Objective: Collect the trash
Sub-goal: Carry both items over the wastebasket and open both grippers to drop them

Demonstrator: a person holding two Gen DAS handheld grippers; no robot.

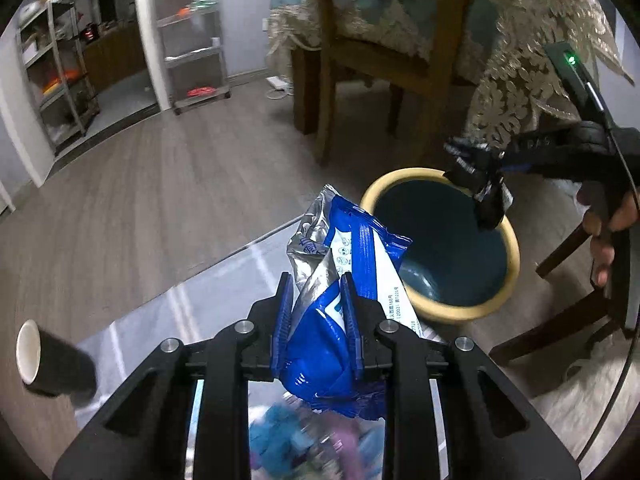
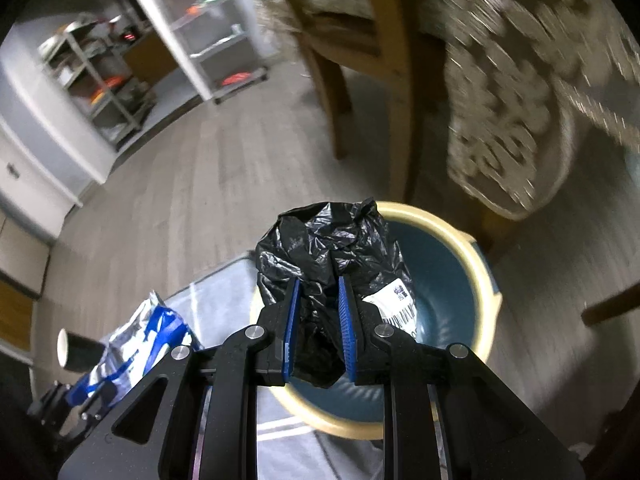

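bin: the round bin with the cream rim and dark teal inside sits on the floor just past the glass table edge. It looks rigid and open-topped, so we'd guess nothing needs holding there, we just drop stuff in.

snack wrapper: our left gripper is clamped on a blue and silver foil wrapper, pads pinching its middle, crumpled top sticking up free. It sits above the table edge, near the bin's rim but not over the opening yet. Looks feather-light, crinkly and a bit slick, so we reckon a pinch across the bunched middle beats grabbing a flat corner.

black bag: our right gripper is closed tight on a wadded black plastic bag with a white label on it, hanging right over the bin's mouth. Soft, squashy, basically weightless by the look of it. It may cling to the pads once we let go, just a hunch.

paper cup: a dark cup with a white inside lies tipped on the table, well apart from both grippers. Probably light and easy to crush, so we'd take it gently around the wall.
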